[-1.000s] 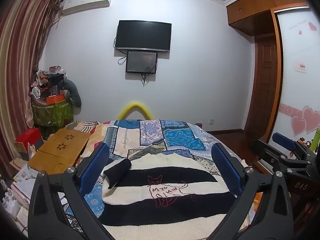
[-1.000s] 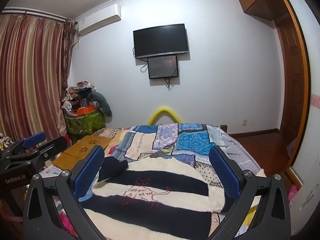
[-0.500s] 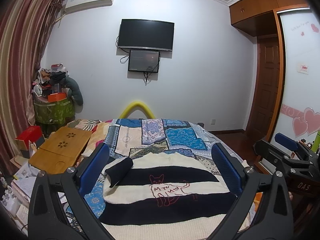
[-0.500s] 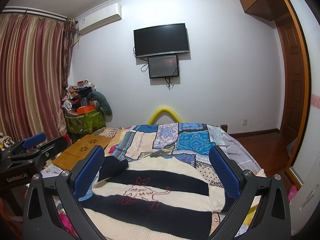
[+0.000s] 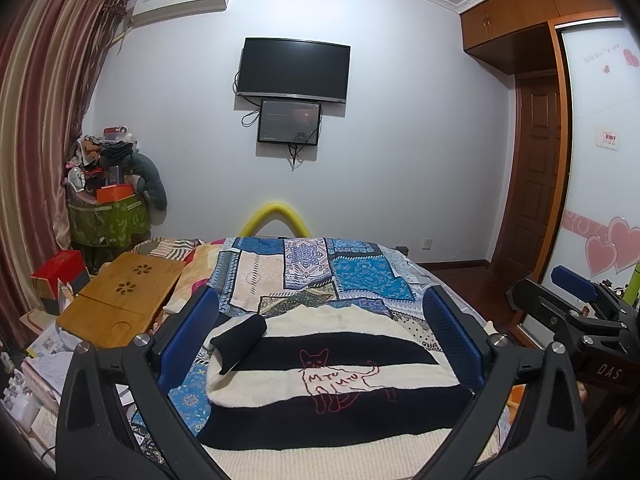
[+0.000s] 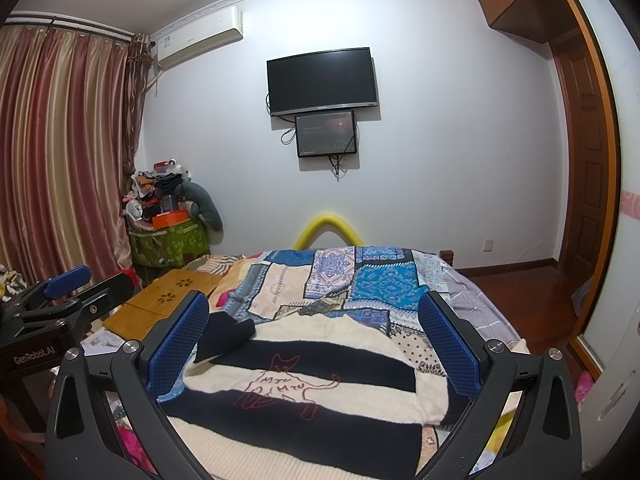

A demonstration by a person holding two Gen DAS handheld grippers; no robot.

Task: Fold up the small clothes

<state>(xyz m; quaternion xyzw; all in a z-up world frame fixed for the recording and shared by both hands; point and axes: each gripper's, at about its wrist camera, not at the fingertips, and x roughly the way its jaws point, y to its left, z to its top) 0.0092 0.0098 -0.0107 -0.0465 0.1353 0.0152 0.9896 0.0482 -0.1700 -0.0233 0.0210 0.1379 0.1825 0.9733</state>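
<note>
A cream and black striped sweater (image 5: 332,384) (image 6: 320,396) with a red cat outline lies flat on the bed. One sleeve with a black cuff (image 5: 240,342) (image 6: 226,336) is folded in over its left shoulder. My left gripper (image 5: 320,336) hangs above the sweater, open, with nothing between its blue pads. Just as wide open and empty, my right gripper (image 6: 316,340) hovers over the same garment. Each gripper shows at the edge of the other's view: the right one (image 5: 576,312), the left one (image 6: 64,300).
The sweater rests on a blue patchwork bedspread (image 5: 316,276). A wooden lap tray (image 5: 120,300) and a red box (image 5: 60,272) sit to the left of the bed. A heaped green basket (image 6: 168,236) stands by the curtain. A wardrobe (image 5: 600,200) is at right.
Both grippers have stayed open over the sweater. The left view has tilted up slightly; the sweater and sleeve lie as before.
</note>
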